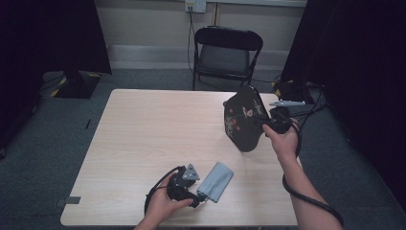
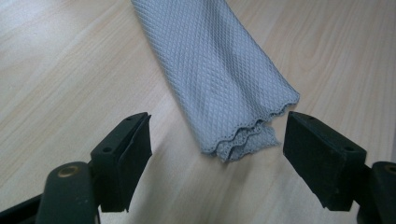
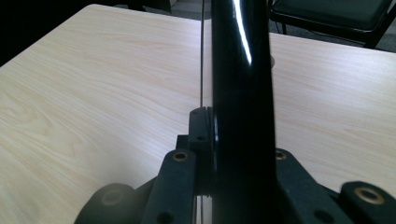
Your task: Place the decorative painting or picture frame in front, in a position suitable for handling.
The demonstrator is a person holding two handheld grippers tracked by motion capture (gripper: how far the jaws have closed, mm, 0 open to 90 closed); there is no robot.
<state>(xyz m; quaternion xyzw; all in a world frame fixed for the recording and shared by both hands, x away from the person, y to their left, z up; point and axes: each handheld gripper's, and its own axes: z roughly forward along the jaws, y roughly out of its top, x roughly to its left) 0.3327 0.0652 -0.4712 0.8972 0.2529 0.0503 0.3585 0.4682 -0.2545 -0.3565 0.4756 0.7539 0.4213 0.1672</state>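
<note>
A glossy black lacquer tray [image 1: 244, 122] with a painted red and white design stands on edge at the right of the table. My right gripper [image 1: 268, 125] is shut on its right rim. In the right gripper view the tray [image 3: 240, 93] runs edge-on up the frame, clamped between the jaws of the right gripper [image 3: 238, 135]. A folded grey cloth [image 1: 216, 181] lies near the front edge. My left gripper [image 1: 201, 199] rests low at its near end, open. In the left gripper view the cloth's hem [image 2: 243, 135] lies between the spread jaws of the left gripper [image 2: 215, 120], untouched.
The light wooden table [image 1: 143, 124] has bare room across its left and middle. A black folding chair [image 1: 225, 48] stands behind the far edge. Dark curtains hang at both sides, and cables run on the floor at the right.
</note>
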